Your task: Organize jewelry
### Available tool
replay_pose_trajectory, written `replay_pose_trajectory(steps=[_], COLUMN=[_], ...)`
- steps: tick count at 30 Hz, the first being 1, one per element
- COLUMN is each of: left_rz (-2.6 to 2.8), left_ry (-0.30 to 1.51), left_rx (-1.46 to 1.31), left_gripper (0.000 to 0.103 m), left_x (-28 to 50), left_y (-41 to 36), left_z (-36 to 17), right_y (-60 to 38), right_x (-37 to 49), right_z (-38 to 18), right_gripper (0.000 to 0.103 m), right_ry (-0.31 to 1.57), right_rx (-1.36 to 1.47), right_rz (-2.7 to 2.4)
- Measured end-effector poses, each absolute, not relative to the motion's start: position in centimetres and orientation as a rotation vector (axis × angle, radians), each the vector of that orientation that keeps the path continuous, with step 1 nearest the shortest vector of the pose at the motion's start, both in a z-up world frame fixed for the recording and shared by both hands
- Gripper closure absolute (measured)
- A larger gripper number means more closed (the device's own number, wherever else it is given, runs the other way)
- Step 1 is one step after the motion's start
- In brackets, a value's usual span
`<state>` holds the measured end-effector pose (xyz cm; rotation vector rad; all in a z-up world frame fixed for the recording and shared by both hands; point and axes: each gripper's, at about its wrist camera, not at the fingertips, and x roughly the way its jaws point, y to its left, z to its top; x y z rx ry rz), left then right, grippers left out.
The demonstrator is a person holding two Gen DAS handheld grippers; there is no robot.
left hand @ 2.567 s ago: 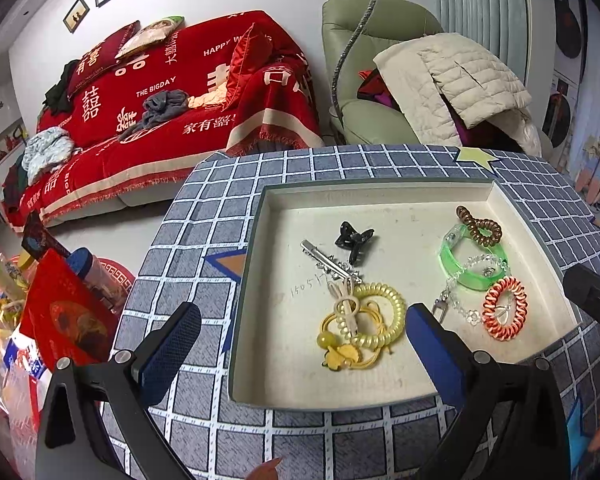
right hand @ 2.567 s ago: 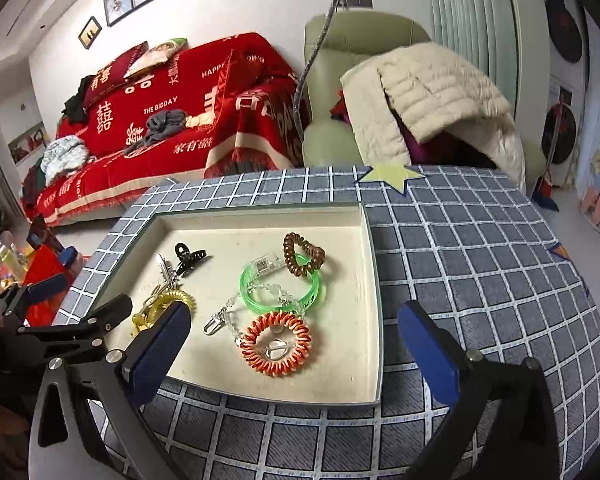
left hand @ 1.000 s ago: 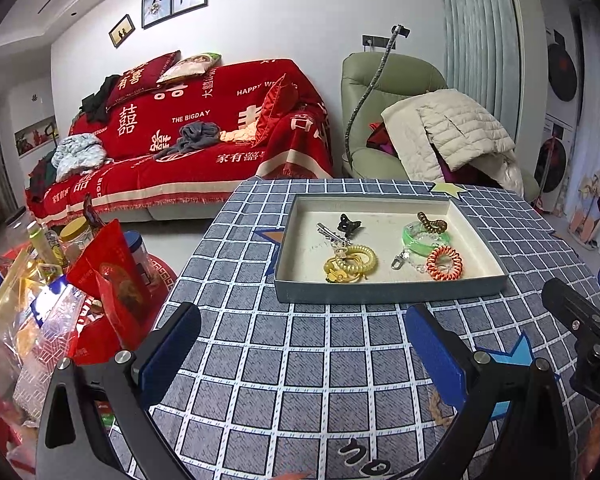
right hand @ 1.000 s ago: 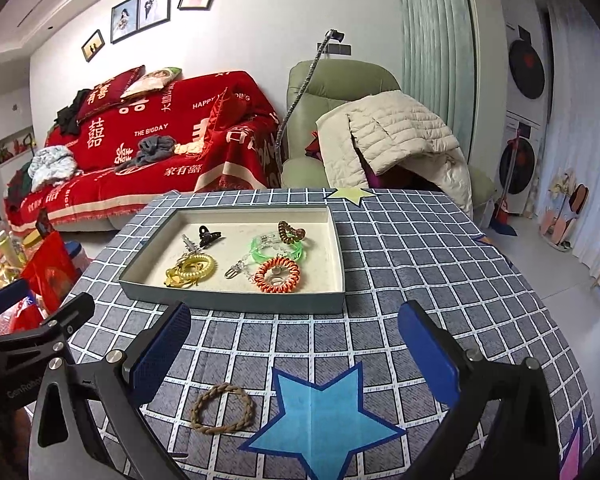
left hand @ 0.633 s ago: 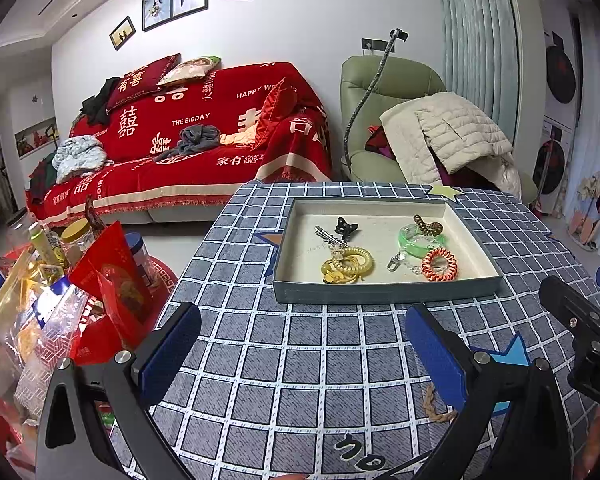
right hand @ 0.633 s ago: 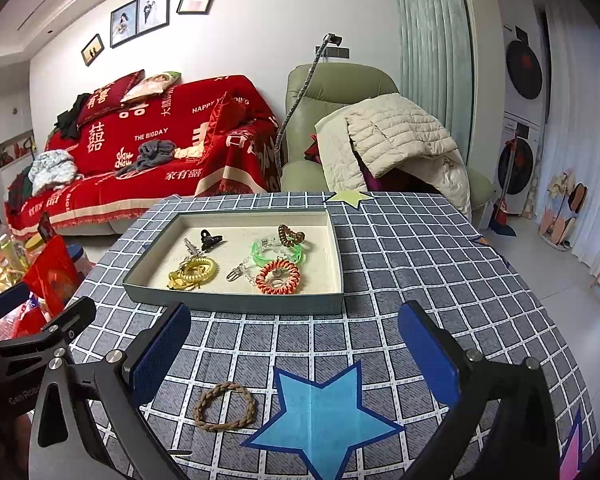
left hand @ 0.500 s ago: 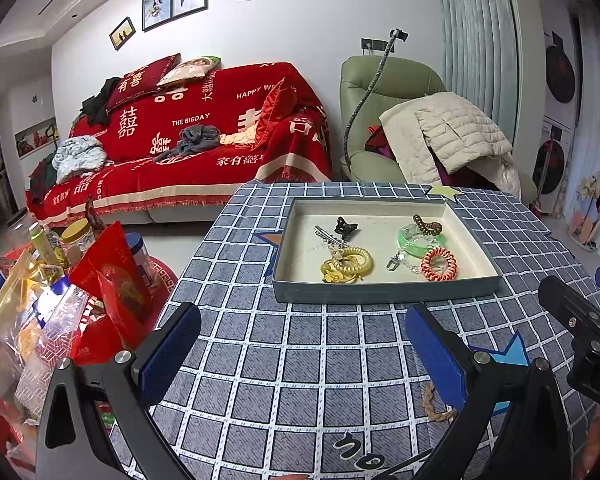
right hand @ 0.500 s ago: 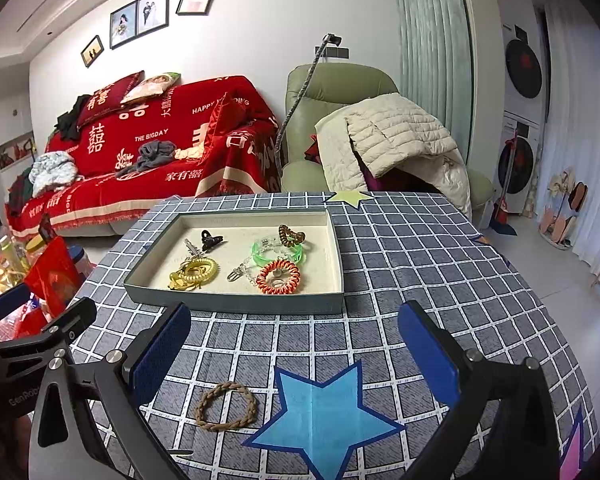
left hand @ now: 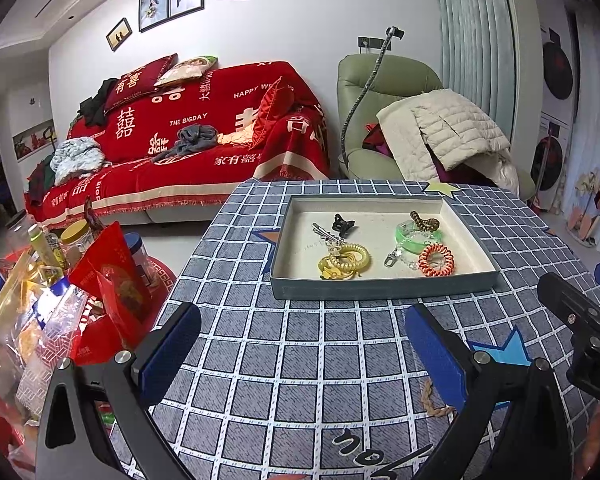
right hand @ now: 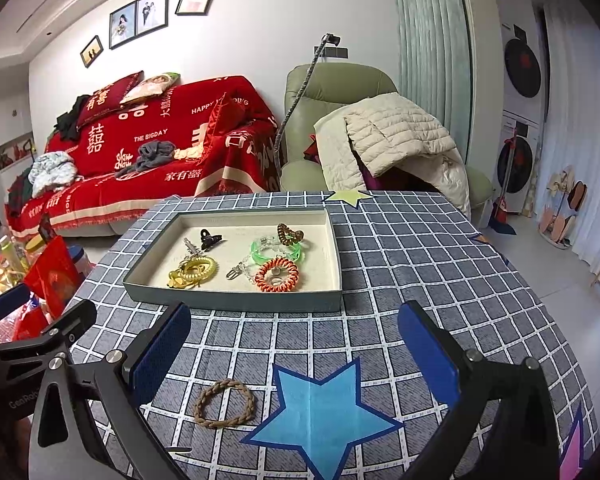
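Left gripper (left hand: 300, 354): held above the checked tablecloth (left hand: 284, 364), short of the tray; fingers spread wide, nothing between the blue pads.
Right gripper (right hand: 296, 354): likewise held over the cloth, fingers wide apart and empty.
Tray (right hand: 236, 300): shallow grey-blue box with a pale lining, resting flat on the cloth beyond both grippers.
Tray contents, left half: black claw clip (right hand: 210, 238), silver clip (right hand: 190, 245) just beside it, yellow coil tie (right hand: 198, 268) nearer the front wall.
Tray contents, right half: green bangle (right hand: 278, 252) with a brown coil tie (right hand: 290, 234) lying on its far edge; a clear beaded chain (right hand: 242, 270) ran from the bangle; orange coil tie (right hand: 277, 275) sat at the front, touching the chain.
Braided brown band (right hand: 224, 402): outside the tray, flat on the cloth, just left of the blue star print (right hand: 320, 412) and near the right gripper's left finger; in the left wrist view only a sliver showed behind that gripper's right finger.
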<state>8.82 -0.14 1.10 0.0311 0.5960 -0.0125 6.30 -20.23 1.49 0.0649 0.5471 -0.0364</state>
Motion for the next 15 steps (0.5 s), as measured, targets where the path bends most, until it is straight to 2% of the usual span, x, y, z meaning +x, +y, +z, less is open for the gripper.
replay_pose_trajectory(steps=[15], left_rz=[-0.023], left_ry=[0.605], left_rx=[0.033], left_gripper=[0.000], left_x=[8.86], left_y=[-0.25], left_z=[0.98], right_y=[-20.24], right_x=[6.11], right_z=[1.48], right_gripper=[0.000], right_ry=[0.546], right_rx=[0.064], right_rz=[-0.034])
